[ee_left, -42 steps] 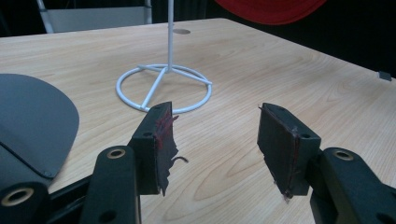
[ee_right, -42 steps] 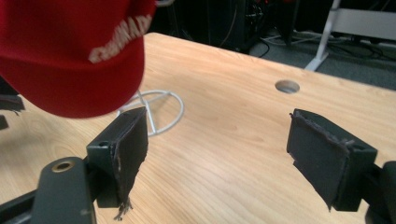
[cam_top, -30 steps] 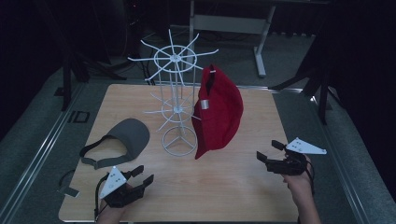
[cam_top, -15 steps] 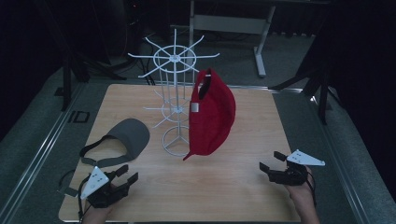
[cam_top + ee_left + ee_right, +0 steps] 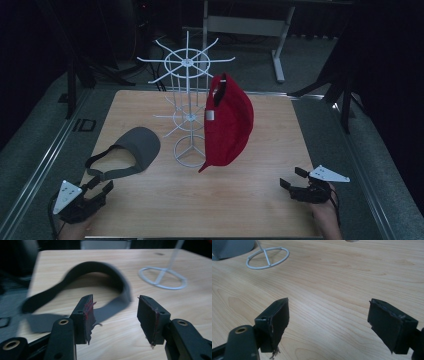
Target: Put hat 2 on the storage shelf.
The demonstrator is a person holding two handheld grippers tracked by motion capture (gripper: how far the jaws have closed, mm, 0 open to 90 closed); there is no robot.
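Observation:
A red cap [image 5: 227, 120] hangs from an arm of the white wire rack [image 5: 186, 65] at the middle of the wooden table [image 5: 260, 210]. A grey visor [image 5: 132, 152] lies flat to the rack's left; its dark strap [image 5: 100, 267] curves just beyond my left gripper's jaws. My left gripper [image 5: 100, 184] is at the near left corner, pointing at the visor, open [image 5: 115, 302] with nothing between the pads. My right gripper [image 5: 291, 176] hovers low at the near right, open [image 5: 329, 305] over bare wood.
The rack's round base [image 5: 162, 277] stands right of the visor, and shows far left in the right gripper view [image 5: 267, 257]. A metal rail [image 5: 45, 165] runs along the table's left side. Dark stands and a desk frame [image 5: 280, 45] sit behind the table.
My left gripper has slid left toward the near left corner. The right gripper has drawn a little toward the near edge. The red cap has swung slightly on the rack.

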